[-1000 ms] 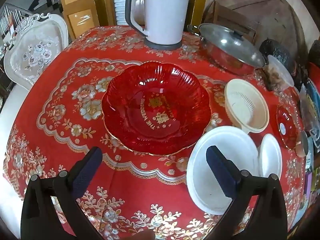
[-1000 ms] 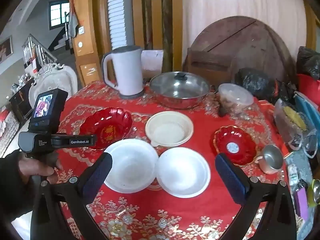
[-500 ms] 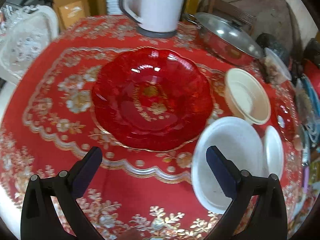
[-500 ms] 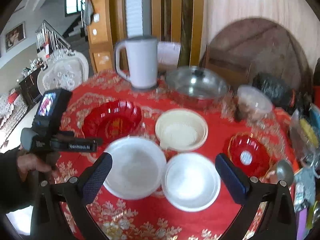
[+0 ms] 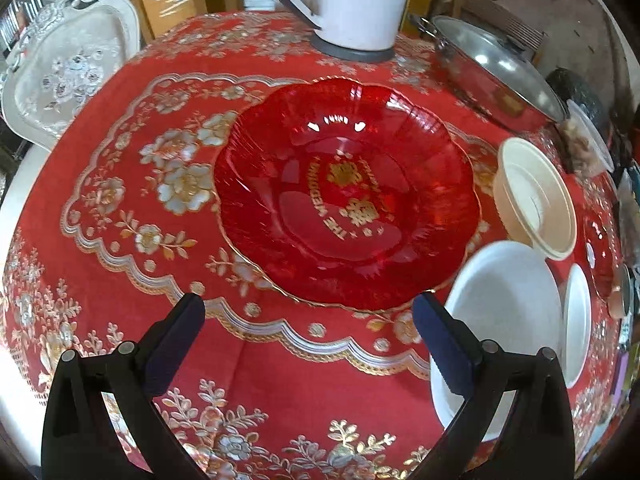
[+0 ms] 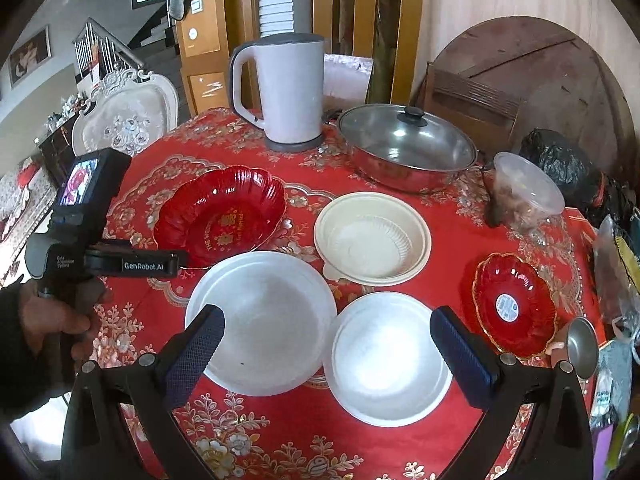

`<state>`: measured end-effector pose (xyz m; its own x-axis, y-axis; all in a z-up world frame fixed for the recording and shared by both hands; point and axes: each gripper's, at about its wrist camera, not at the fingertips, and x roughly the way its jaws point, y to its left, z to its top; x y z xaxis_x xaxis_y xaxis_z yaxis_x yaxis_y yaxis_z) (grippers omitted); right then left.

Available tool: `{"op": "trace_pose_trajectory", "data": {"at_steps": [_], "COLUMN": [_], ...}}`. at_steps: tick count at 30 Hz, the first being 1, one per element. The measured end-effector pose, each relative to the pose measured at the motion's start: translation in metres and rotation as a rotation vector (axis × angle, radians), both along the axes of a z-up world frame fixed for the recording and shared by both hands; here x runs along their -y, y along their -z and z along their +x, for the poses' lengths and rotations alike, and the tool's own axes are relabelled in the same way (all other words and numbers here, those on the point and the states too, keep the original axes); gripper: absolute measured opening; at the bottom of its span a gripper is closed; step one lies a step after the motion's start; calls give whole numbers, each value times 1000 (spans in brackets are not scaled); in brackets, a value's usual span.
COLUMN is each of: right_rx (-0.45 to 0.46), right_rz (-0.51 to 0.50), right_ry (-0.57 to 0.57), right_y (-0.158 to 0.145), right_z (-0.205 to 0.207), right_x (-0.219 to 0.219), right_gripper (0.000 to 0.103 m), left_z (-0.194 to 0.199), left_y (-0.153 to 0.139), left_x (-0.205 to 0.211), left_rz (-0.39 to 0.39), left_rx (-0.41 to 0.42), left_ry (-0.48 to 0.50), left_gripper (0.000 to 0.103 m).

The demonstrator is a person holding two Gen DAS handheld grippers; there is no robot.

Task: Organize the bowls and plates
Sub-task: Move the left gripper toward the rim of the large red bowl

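A large red scalloped glass plate [image 5: 344,192] [image 6: 220,216] lies on the red floral tablecloth. My left gripper [image 5: 308,332] hovers open just short of its near rim, nothing between the fingers. To its right sit a big white bowl [image 5: 504,312] [image 6: 260,320], a smaller white bowl [image 5: 578,320] [image 6: 390,358] and a cream plastic bowl [image 5: 536,204] [image 6: 372,236]. A small red dish [image 6: 514,306] lies at the right. My right gripper [image 6: 326,346] is open above the two white bowls, holding nothing.
A white kettle [image 6: 284,92] and a lidded steel pan [image 6: 406,148] stand at the back. A clear tub [image 6: 526,192], black bag [image 6: 568,168] and metal cup [image 6: 582,346] crowd the right edge. A carved white chair [image 5: 68,68] stands left. A hand [image 6: 60,320] holds the left gripper's handle.
The left gripper drew closer over the red plate, which now looks larger. The right gripper shifted a little forward and lower toward the two white bowls. No dish has moved.
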<state>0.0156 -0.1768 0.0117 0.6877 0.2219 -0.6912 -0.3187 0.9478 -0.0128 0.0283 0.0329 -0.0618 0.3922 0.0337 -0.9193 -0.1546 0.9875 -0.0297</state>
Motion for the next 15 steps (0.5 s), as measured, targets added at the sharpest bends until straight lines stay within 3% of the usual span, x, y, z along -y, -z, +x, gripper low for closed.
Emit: {"op": "trace_pose_trajectory", "data": {"at_steps": [15], "right_rx": [-4], "right_rz": [3], "right_ry": [12], "right_y": [1], "right_z": [-8], "right_x": [3], "right_gripper": [102], "left_z": [-3], "left_y": [-6], "left_x": [-1], "left_rz": [-9], "left_rx": [5], "left_ry": [-11], "left_gripper": [103]}}
